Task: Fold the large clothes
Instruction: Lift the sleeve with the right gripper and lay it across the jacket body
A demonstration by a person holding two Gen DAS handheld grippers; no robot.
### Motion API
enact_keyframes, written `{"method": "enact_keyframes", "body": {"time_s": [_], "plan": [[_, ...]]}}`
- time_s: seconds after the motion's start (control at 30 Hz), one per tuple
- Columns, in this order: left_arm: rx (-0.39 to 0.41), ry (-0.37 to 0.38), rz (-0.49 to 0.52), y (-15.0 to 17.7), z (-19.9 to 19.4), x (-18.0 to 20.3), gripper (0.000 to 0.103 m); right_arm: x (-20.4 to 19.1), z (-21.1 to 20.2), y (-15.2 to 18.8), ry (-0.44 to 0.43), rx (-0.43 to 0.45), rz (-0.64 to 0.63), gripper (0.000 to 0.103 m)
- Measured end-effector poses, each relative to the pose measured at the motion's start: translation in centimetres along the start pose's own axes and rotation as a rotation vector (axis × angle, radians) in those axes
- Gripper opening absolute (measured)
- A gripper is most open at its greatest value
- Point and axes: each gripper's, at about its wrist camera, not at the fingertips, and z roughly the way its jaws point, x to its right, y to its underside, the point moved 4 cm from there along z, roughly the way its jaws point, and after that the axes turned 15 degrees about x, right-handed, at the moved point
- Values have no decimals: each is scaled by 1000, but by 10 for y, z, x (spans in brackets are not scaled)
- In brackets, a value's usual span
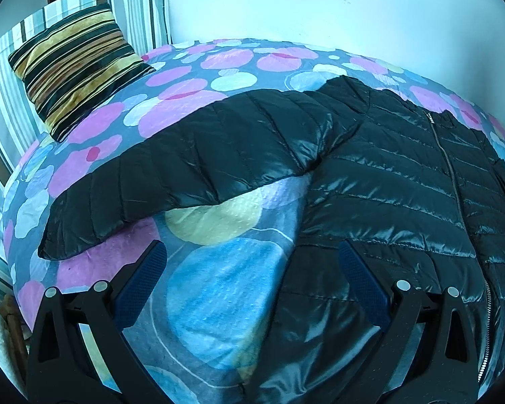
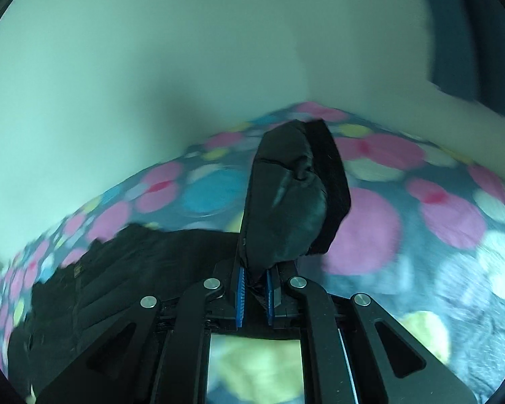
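Because the black puffer jacket [image 1: 404, 181] is padded, glossy nylon, it should handle light, soft and slippery (my judgement), so cuffs, hem and seams look like the surest holds. It lies zip-up across the dotted bedspread [image 1: 219, 289], one sleeve [image 1: 185, 168] stretching toward 9 o'clock. The right gripper [image 2: 256, 286] is clamped tight on the other sleeve's cuff [image 2: 286, 208], which stands up toward 12 o'clock. The left gripper [image 1: 252, 279] hangs wide open, empty, above the hem. A striped cushion [image 1: 77, 67] sits at 10 o'clock.
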Motion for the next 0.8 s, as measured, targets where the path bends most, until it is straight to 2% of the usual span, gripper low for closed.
{"method": "enact_keyframes", "body": {"time_s": [0.27,0.5,0.67,0.8], "plan": [[4,-6,-29,2,3,-19,101,-124,7,15,-208,-33,-121,9],[-1,-9,-47,3,9,-31,101,-226,3,57,-364,-94,-265,9],[-7,-12,-63,5,13,-40,101,-269,-5,93,-446,-171,-342,9],[-5,-15,-73,4,15,-46,101,-291,-7,122,-473,-213,-414,9]]}}
